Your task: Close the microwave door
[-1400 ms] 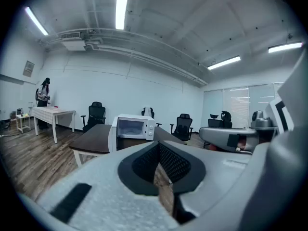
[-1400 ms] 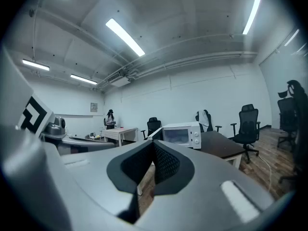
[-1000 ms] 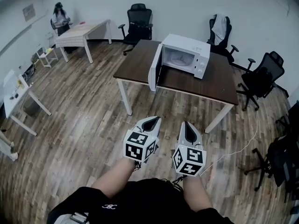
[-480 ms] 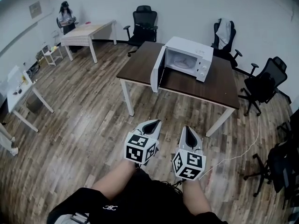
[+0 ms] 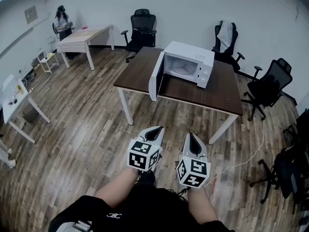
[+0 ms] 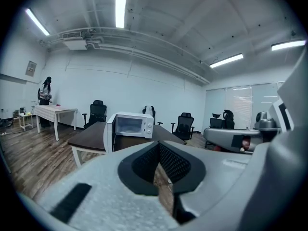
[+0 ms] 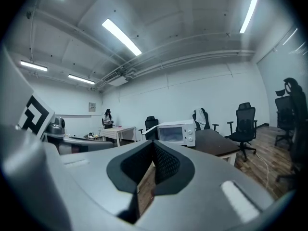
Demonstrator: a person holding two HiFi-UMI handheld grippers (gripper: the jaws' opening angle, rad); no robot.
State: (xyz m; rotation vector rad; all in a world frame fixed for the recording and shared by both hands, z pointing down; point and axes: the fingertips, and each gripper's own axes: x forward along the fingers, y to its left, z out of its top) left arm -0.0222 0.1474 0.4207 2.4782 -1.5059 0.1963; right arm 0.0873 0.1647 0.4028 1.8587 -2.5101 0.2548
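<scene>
A white microwave (image 5: 190,63) stands on a dark brown table (image 5: 219,88), well ahead of me. Its door (image 5: 155,80) hangs wide open to the left, and the cavity looks empty. Both grippers are held low in front of the body, far short of the table. My left gripper (image 5: 155,130) is shut with nothing in it, and my right gripper (image 5: 191,139) beside it is shut and empty too. The left gripper view shows the microwave (image 6: 131,125) and its door (image 6: 109,134) beyond the left gripper (image 6: 159,147). The right gripper view has the microwave (image 7: 176,133) past the right gripper (image 7: 154,149).
Black office chairs (image 5: 141,27) (image 5: 266,83) stand round the table, one with a white garment (image 5: 226,29). White tables (image 5: 82,36) (image 5: 14,98) stand at the left, with a person (image 5: 61,18) in the far corner. A cable (image 5: 241,159) lies on the wooden floor at the right.
The table and microwave have shifted slightly left in the head view. Both grippers stay shut and side by side; the left one has edged a little forward.
</scene>
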